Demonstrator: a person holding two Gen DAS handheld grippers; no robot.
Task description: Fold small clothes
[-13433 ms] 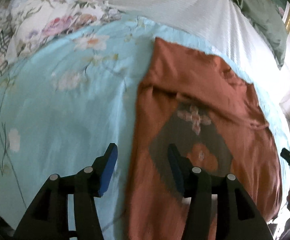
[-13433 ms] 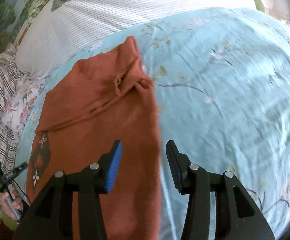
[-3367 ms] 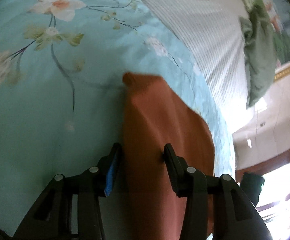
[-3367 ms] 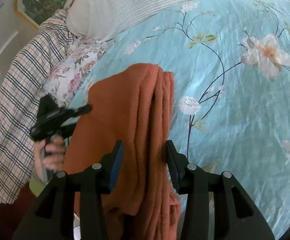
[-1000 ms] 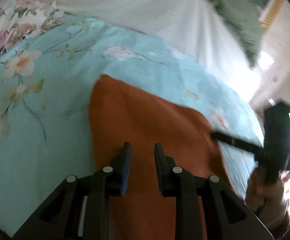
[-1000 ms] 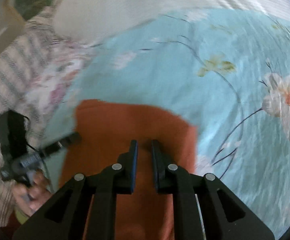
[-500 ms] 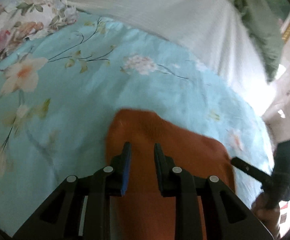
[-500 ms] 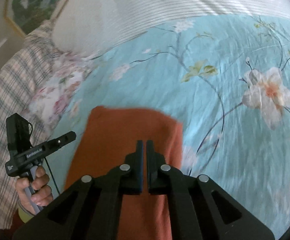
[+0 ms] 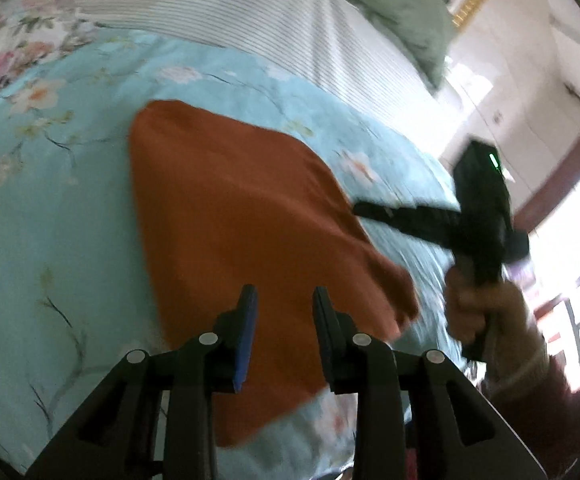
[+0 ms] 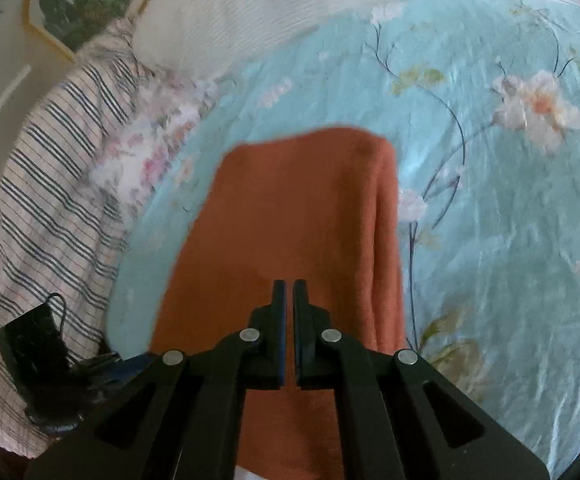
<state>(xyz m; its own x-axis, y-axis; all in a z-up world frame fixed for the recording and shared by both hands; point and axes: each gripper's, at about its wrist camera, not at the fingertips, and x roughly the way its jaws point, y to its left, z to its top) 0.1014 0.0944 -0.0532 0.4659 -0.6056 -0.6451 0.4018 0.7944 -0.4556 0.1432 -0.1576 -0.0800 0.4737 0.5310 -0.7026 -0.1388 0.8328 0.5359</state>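
1. The folded rust-orange knit cloth lies flat on the light blue bed sheet with flowers, in the middle of the left wrist picture.
2. The left gripper has its two black fingers with blue pads set a narrow way apart. They hold nothing. The cloth's near part shows between and past them.
3. The right gripper has its fingers almost pressed together, with only a thin slit between them. I cannot tell if any cloth is pinched there. The cloth fills the middle of the right wrist picture, right behind the tips.
4. In the right wrist picture the cloth's far edge is rounded, and its right edge shows stacked folds.
5. Bare blue sheet lies wide on the right of that picture.
6. A striped white pillow sits at the top, and a checked cloth fills the left side.
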